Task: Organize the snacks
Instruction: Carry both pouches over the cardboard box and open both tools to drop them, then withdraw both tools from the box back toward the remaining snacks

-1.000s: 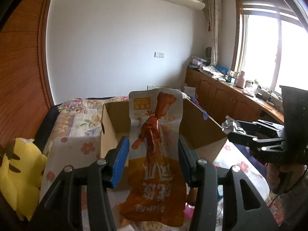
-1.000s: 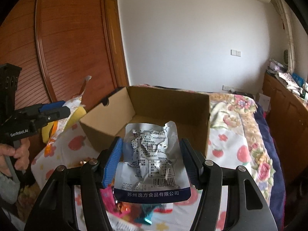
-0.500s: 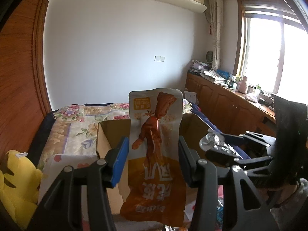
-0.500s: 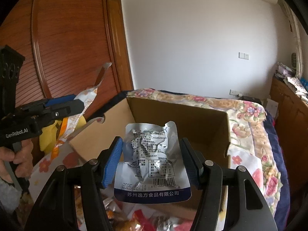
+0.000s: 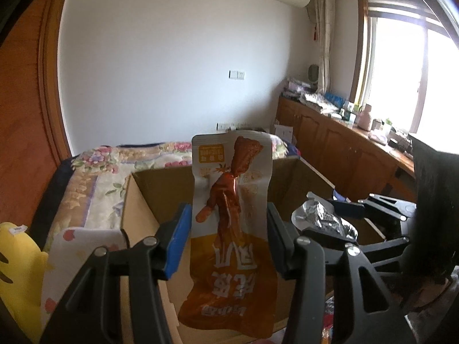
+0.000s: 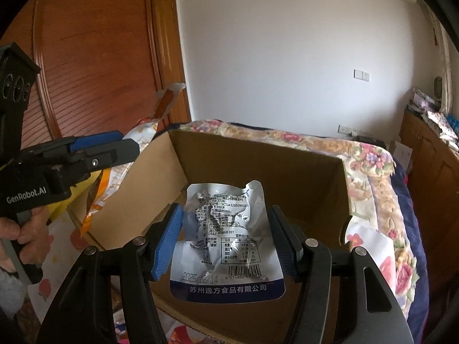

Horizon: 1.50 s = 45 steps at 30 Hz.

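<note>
An orange and white snack bag (image 5: 229, 223) with a brown chicken foot picture stands up tall, upside down, over the open brown cardboard box (image 6: 258, 166). A shiny, crinkly silver snack bag (image 6: 226, 240) with a blue bottom stripe is also up over the box, back side showing.

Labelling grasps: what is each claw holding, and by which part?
Left claw: orange snack packet, pinched at its side edges around mid-height, jaws opening. Right claw: silver snack pouch, gripped by both side edges at mid-height.
</note>
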{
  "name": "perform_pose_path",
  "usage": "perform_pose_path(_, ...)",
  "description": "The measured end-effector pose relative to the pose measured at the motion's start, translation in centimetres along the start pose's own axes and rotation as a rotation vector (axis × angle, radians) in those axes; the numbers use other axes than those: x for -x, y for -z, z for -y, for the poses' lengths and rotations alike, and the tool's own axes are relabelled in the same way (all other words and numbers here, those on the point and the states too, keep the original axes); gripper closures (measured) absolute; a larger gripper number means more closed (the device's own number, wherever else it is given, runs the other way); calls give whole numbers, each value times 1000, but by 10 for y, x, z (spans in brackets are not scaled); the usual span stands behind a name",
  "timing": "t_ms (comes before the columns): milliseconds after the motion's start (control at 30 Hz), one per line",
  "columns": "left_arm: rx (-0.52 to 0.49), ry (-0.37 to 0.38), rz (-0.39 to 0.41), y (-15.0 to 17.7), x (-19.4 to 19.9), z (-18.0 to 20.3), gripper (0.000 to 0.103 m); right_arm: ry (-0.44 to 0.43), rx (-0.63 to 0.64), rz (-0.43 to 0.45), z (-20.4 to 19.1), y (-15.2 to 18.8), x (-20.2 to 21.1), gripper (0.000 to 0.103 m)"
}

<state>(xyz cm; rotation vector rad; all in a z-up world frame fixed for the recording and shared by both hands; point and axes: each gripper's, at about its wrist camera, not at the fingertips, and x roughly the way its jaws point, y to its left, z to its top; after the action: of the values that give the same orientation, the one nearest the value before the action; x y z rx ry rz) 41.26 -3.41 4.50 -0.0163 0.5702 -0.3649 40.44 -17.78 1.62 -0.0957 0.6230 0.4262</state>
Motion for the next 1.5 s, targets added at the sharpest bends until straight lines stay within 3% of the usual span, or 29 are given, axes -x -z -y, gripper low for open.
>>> perform_pose_path(100,-5,-13,-36,4,-10,3,49,-5,-20,-37,2,3,-10,39)
perform_pose_path(367,-35,-22,-23,5,5,13,44,-17,-73,-30,14,2,4,36)
perform_pose_path(767,-24,-28,29,17,81,14,39,8,-35,67,-4,-5,112,35)
perform_pose_path(1033,-14,-44,-4,67,116,8,39,6,-87,52,-24,52,163,34)
perform_pose_path(1500,-9,-53,-114,159,123,5,39,76,-157,-56,-46,153,154,33)
